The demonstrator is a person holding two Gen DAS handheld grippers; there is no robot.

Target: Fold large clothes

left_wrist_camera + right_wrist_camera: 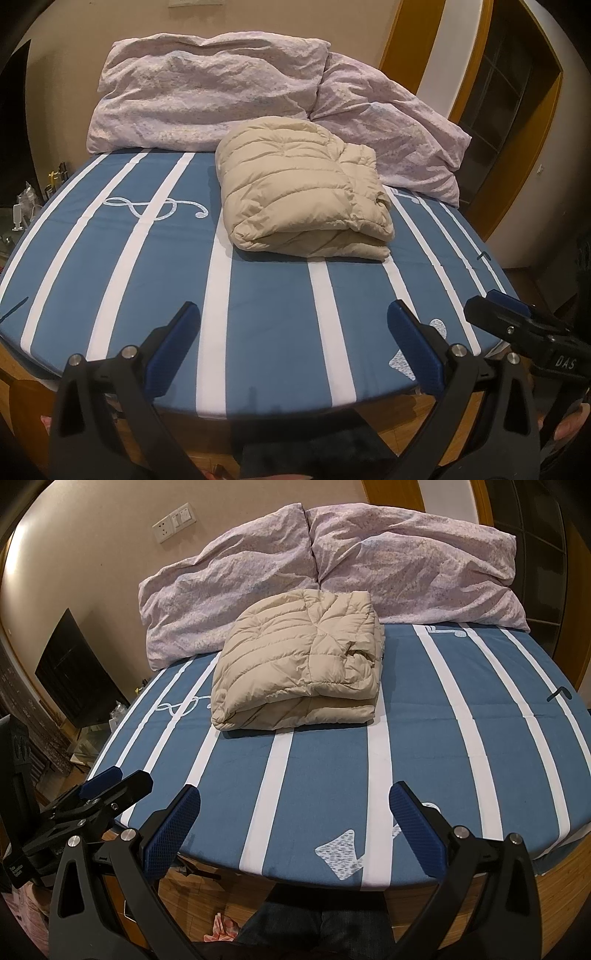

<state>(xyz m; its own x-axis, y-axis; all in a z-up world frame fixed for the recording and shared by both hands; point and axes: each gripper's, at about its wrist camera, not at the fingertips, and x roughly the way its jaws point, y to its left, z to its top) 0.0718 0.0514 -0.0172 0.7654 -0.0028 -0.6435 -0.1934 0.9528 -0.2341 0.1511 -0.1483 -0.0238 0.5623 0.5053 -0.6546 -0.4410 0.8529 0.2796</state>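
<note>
A beige quilted puffer jacket (301,192) lies folded into a thick bundle on the blue and white striped bed (266,295), in front of the pillows. It also shows in the right wrist view (299,668). My left gripper (293,314) is open and empty, held back over the bed's near edge, well short of the jacket. My right gripper (295,797) is open and empty too, at the near edge. Each gripper shows at the side of the other's view: the right one (517,321) and the left one (107,782).
Two pink patterned pillows (332,565) lean against the wall behind the jacket. A dark cabinet (74,679) and cluttered low table stand left of the bed. A wooden door frame (517,129) is on the right. Wooden floor and the person's legs (314,930) are below.
</note>
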